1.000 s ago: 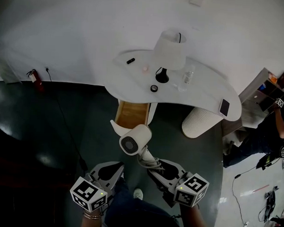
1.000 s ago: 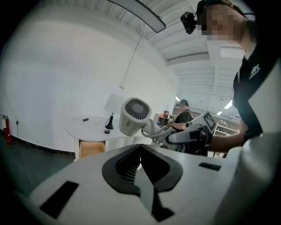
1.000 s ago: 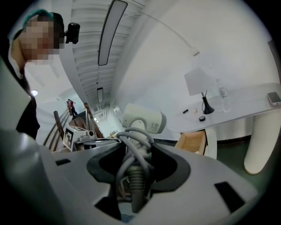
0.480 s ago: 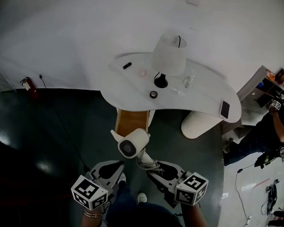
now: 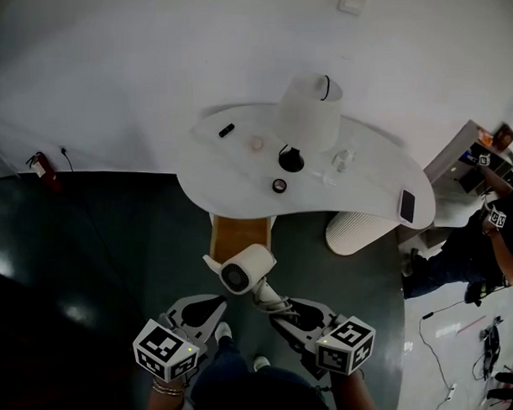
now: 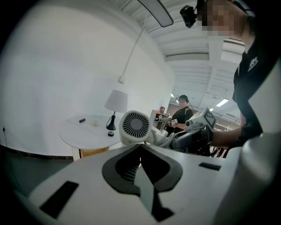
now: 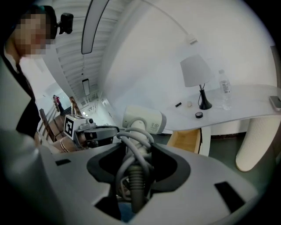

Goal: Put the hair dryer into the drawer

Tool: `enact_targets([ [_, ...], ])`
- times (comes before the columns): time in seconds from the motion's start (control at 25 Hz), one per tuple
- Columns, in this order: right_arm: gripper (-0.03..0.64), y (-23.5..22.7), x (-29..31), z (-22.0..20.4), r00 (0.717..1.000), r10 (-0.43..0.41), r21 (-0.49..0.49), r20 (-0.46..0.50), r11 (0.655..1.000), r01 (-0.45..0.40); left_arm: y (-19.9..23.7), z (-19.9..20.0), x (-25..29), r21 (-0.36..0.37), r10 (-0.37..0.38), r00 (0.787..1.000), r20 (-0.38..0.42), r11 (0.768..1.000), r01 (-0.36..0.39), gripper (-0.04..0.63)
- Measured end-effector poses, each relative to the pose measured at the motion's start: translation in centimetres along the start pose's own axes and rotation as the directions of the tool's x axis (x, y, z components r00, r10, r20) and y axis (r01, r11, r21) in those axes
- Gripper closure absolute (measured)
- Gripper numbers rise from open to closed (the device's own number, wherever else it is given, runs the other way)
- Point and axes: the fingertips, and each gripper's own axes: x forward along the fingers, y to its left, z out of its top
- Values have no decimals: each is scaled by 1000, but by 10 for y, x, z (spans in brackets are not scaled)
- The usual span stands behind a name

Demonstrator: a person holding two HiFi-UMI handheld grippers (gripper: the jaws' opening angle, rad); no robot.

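Observation:
The white hair dryer (image 5: 246, 268) hangs in the air just in front of the open wooden drawer (image 5: 238, 234) under the white table (image 5: 366, 195). Its round grille faces back toward me. My right gripper (image 5: 272, 300) is shut on the dryer's handle, which has the cord wound round it (image 7: 134, 151). The dryer's body (image 7: 147, 118) sticks out beyond the jaws, with the drawer (image 7: 186, 139) to its right. My left gripper (image 5: 218, 303) is beside it on the left, shut and holding nothing. In the left gripper view the grille (image 6: 135, 126) shows just past that gripper's (image 6: 140, 146) closed tips.
On the table stand a white lamp (image 5: 310, 109), a clear bottle (image 5: 340, 159), a small dark roll (image 5: 279, 186), a black marker (image 5: 226, 130) and a phone (image 5: 406, 205). A white ribbed cylinder (image 5: 356, 233) stands under the table's right side. A person (image 5: 482, 250) is at the right.
Both grippers and the hair dryer have moved forward toward the table. The dryer is now closer to the open drawer's front. The grip on the handle is unchanged.

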Motion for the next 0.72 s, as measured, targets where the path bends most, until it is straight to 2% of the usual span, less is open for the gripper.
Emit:
enact_targets([
  [0.28,419,-13,31,1,997,-47,68,-66,996,51,28,-2,10,-4,-50,998,-49,999,50,580],
  [0.52,419,-23,61,-2,985,-104,81,-141,990,116,47,-6,17,9,-93,991,-102,996,94,580],
  [0.72,419,-32,76,-6,963,-171,68,-206,980,189,62,-10,24,12,-121,984,-128,992,124,580],
])
